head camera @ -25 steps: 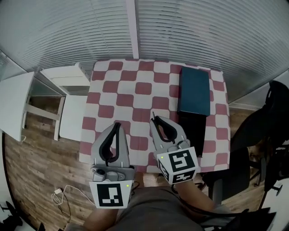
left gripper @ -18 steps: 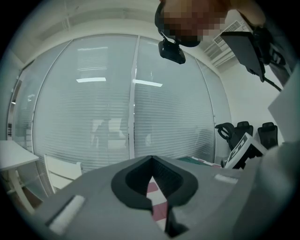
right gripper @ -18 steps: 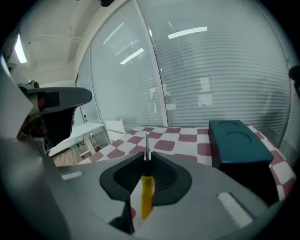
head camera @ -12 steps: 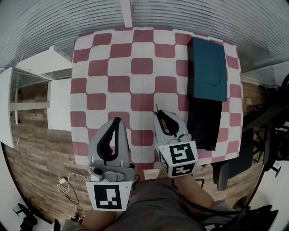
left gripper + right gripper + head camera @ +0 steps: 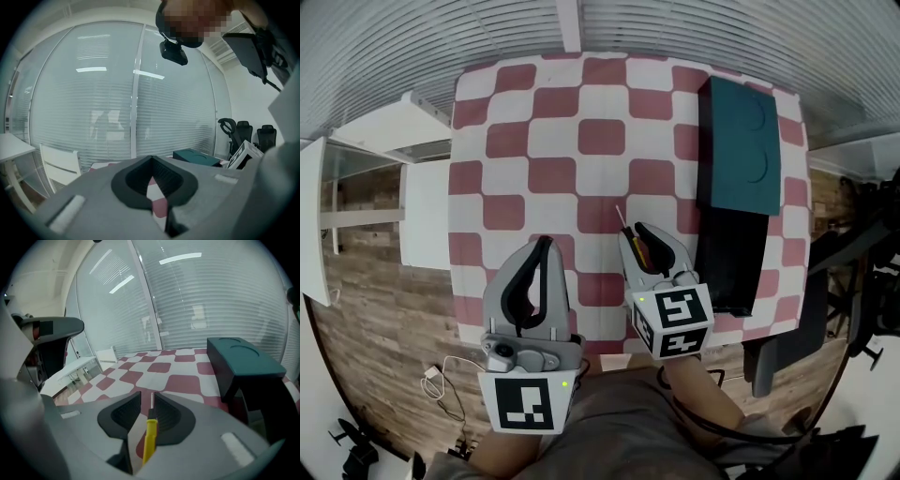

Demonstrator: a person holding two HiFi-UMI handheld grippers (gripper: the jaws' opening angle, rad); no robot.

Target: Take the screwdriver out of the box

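Right gripper (image 5: 635, 232) jaws have just been opening, and both grippers sit lower over the desk (image 5: 546, 131) than before.
A yellow-handled screwdriver (image 5: 150, 434) lies between the parted jaws, its thin steel shaft poking forward, out of the black box (image 5: 727, 267) just beside it. A smooth teal lid (image 5: 739, 150) covers the box's far half. The left gripper (image 5: 544, 242) is pinched closed and empty over the red-and-white checked cloth.

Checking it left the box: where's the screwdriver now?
Head view: the screwdriver sits between the jaws of the right gripper, which have just been opening, over the tablecloth left of the black box.
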